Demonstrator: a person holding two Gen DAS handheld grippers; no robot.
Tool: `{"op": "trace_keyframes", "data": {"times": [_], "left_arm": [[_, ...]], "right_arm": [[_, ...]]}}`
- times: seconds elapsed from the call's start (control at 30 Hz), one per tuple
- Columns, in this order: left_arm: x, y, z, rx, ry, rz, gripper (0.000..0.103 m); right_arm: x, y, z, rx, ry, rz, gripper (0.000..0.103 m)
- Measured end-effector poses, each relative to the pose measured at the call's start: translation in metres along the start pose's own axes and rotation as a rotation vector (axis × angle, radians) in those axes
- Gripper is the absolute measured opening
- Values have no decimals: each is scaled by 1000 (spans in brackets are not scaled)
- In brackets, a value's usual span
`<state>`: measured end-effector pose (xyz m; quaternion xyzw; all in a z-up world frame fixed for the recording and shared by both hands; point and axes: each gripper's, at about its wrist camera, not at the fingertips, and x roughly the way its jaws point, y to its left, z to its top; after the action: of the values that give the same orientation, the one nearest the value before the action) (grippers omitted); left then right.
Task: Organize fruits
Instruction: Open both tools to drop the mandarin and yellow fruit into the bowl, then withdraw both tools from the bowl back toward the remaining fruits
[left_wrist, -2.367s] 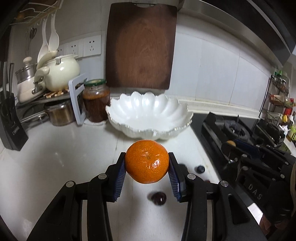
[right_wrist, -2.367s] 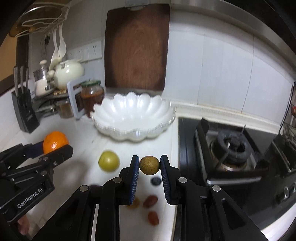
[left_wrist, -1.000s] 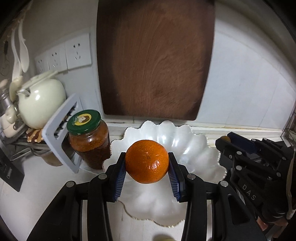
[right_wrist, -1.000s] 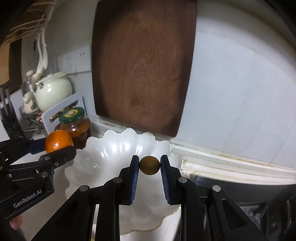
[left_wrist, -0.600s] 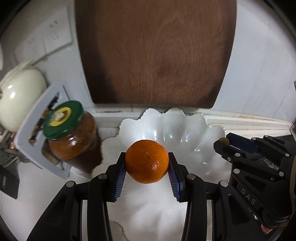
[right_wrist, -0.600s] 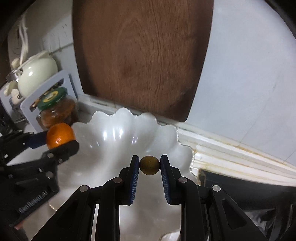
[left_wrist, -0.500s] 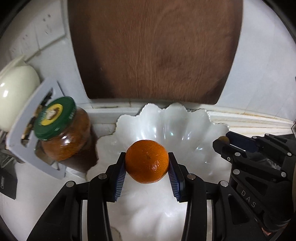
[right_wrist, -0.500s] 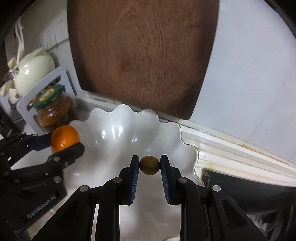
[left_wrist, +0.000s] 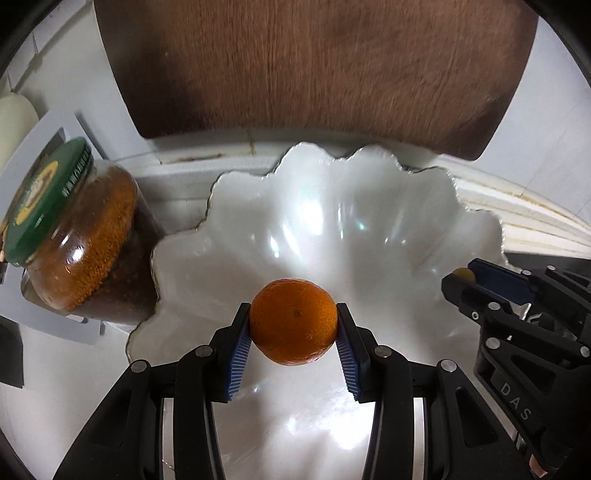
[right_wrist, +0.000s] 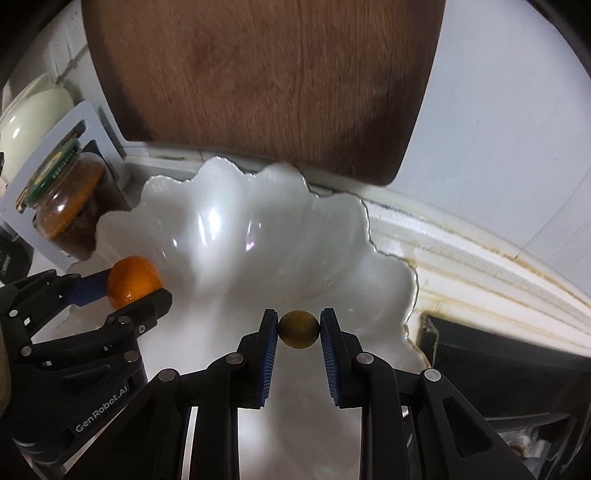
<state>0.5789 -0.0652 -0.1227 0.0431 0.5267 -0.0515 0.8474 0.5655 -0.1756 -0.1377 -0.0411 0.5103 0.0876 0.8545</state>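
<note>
My left gripper (left_wrist: 293, 328) is shut on an orange mandarin (left_wrist: 293, 320) and holds it over the near left part of a white scalloped bowl (left_wrist: 332, 221). My right gripper (right_wrist: 298, 330) is shut on a small brown-yellow round fruit (right_wrist: 298, 329) and holds it over the bowl's (right_wrist: 240, 236) near right part. The left gripper with the mandarin (right_wrist: 133, 281) shows at the left in the right wrist view. The right gripper (left_wrist: 461, 277) shows at the right in the left wrist view. The bowl holds no fruit.
A jar with a green lid (left_wrist: 70, 236) stands just left of the bowl. A dark wooden cutting board (left_wrist: 314, 66) leans on the tiled wall behind it. A cream pot (right_wrist: 33, 107) and a grey rack are at the far left. A black stove edge (right_wrist: 498, 354) lies to the right.
Both grippers have moved forward and tilted down over the bowl, each still holding its fruit. The bowl now fills the middle of both views.
</note>
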Motion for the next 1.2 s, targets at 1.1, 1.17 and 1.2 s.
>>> {"op": "trace_keyframes", "data": {"times": [1.1,1.17,1.2], "left_arm": [[-181,25,-92,18,-412,143,78],[-194,25,-102,23,-444,143,79],[-200,24,-107,28,-460,145,80]], "right_arm": [[-161,32,-71,-46,-360,-85,44],[-175,37,-81,-48,-385,-88,44],[-182,40,-86,-49,-396,-87,44]]}}
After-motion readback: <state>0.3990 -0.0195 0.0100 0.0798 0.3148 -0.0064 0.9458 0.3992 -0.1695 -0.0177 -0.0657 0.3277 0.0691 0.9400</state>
